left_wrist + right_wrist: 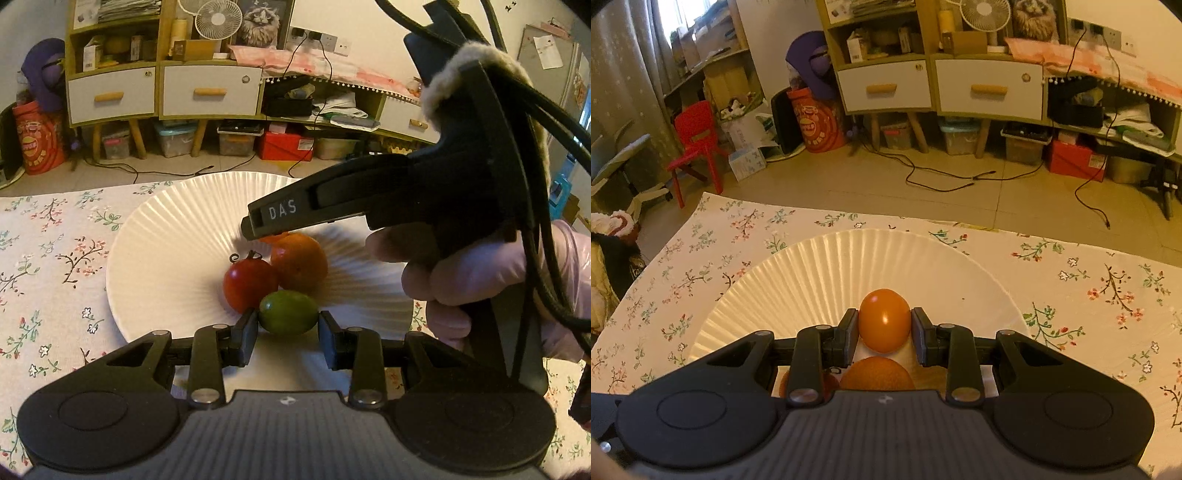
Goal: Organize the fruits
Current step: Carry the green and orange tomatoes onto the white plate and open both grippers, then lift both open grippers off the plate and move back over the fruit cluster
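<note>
So here we've got both tongs over the same white ribbed plate (177, 221), which sits on the flowery-cloth surface (55, 240).

Our left tongs (288, 334) have a little green fruit (288, 312) sitting right between the two fingertips. The left pad touches it, while on the right we see a thin sliver of gap, so we can't tell if it's truly clamped or just cradled. Just past those tongs, a red tomato (249, 278) with a dark stem rests on the plate, touching the green one, and beside it to the right is an orange citrus fruit (299, 266), touching the tomato.

Our right tongs (884, 332) are clenched on a smooth orange tomato (884, 320), both pads pressed against its sides. Below them, nearer the camera, we see the rough-skinned orange (877, 373) again and a bit of the red tomato (783, 384) peeking out at the left.

From the left camera, the right tongs (251, 225) hang over the citrus, with a gloved hand (480, 273) holding the handle.
</note>
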Available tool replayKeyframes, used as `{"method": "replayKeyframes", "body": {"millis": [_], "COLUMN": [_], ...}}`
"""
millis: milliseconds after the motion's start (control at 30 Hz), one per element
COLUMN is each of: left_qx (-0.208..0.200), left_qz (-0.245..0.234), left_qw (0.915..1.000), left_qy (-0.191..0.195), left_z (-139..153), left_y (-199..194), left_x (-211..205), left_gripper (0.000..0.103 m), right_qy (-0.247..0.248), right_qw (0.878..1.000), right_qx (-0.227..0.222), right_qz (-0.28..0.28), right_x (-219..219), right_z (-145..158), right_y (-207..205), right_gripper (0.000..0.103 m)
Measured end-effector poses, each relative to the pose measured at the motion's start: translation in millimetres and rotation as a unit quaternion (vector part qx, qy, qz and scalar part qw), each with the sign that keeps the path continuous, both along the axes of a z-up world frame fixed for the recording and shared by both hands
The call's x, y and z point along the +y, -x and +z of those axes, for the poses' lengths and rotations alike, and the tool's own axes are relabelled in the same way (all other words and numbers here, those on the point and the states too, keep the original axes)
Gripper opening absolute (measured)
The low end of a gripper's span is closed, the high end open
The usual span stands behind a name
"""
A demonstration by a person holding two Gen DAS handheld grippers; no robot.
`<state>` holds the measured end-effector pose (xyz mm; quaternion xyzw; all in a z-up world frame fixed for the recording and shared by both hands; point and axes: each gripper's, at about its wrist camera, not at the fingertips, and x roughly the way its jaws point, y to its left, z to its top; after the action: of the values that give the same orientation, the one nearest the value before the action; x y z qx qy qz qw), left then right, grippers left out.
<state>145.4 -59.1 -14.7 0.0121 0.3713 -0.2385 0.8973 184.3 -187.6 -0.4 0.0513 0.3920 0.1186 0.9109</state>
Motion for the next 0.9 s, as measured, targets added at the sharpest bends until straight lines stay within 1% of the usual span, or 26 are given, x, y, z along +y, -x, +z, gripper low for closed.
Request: {"method": "replayKeyframes", "body": {"millis": [133,267,300,367,500,533,667,700,767,900], "left_qx": [0.0,-0.001,-0.002,-0.003,-0.006,-0.007,-0.01,-0.012,-0.016,-0.019], "left_qz": [-0.001,0.0,-0.001,-0.001,0.0,0.0,0.004,0.006,0.007,0.013], "left_qw": [1.0,1.0,1.0,1.0,1.0,1.0,0.9999,0.9998,0.9998,0.9996], "left_qy": [-0.001,-0.003,-0.005,-0.007,-0.007,-0.006,-0.01,-0.011,-0.013,-0.017], "left_z": [-0.5,0.8,1.5,3.3,9.2,10.6,18.8,21.2,25.7,33.3], "left_y": [-1.2,-0.4,0.8,2.9,9.8,11.2,19.0,21.4,26.1,34.8], "left_x": [0.1,0.3,-0.1,-0.2,1.8,2.3,5.2,6.1,8.7,16.5], "left_gripper": [0.029,0.032,0.034,0.039,0.051,0.052,0.066,0.069,0.072,0.08], "right_qy": [-0.004,-0.008,-0.01,-0.01,-0.002,-0.001,0.0,0.0,0.002,-0.003], "right_qw": [1.0,1.0,1.0,1.0,1.0,1.0,1.0,1.0,1.0,0.999], "right_qx": [0.001,-0.001,-0.002,-0.003,-0.012,-0.014,-0.022,-0.024,-0.027,-0.031], "right_qz": [-0.001,-0.001,0.0,0.0,0.006,0.006,0.003,0.001,-0.005,-0.019], "right_x": [0.9,0.9,0.7,0.6,1.8,1.6,0.3,-0.3,-1.5,-6.1], "right_z": [1.6,5.0,6.6,8.0,15.8,17.9,24.2,25.9,28.2,33.4], "right_y": [-0.3,-1.1,0.6,2.7,12.6,15.2,23.9,26.3,29.5,39.0], "right_gripper": [0.029,0.032,0.034,0.043,0.051,0.053,0.06,0.061,0.067,0.073]}}
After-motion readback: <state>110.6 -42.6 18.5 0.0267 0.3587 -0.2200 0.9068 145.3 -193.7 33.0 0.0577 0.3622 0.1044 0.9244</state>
